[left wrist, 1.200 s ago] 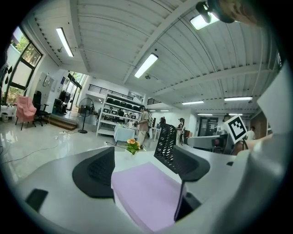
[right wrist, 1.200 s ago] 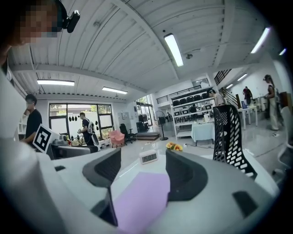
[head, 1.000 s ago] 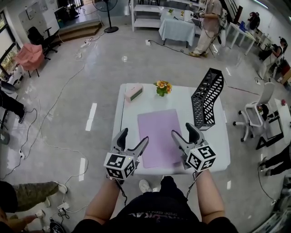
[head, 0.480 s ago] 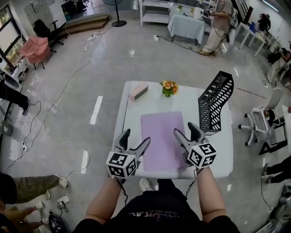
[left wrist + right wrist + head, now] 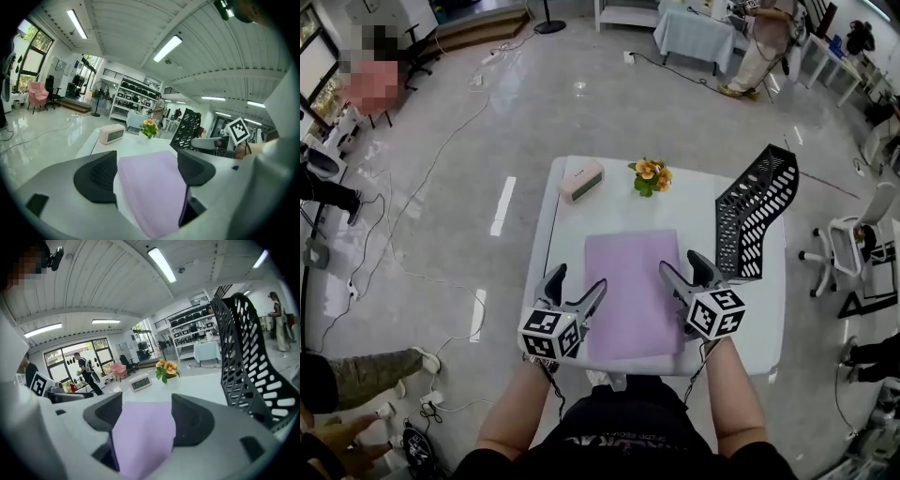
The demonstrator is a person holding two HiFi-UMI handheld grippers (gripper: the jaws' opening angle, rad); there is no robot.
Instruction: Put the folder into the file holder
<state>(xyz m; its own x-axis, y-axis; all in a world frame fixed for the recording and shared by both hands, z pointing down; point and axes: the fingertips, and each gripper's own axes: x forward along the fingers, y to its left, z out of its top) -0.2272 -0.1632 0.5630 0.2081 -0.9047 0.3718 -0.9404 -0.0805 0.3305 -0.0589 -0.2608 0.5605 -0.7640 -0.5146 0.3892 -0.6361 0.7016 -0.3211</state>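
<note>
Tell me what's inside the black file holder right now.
Nothing shows inside the file holder; light comes through its perforated wall. The purple folder lies flat on the table. The holder's bottom is hidden behind that wall.

The person has shifted in toward the table (image 5: 572,216). The left gripper (image 5: 578,279) and the right gripper (image 5: 679,262) now stand slightly farther forward along the folder (image 5: 633,291), whose near end extends back past their cubes

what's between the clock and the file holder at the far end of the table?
A pot of flowers stands between the clock and the file holder, apart from both. The head view shows it clearly.
</note>
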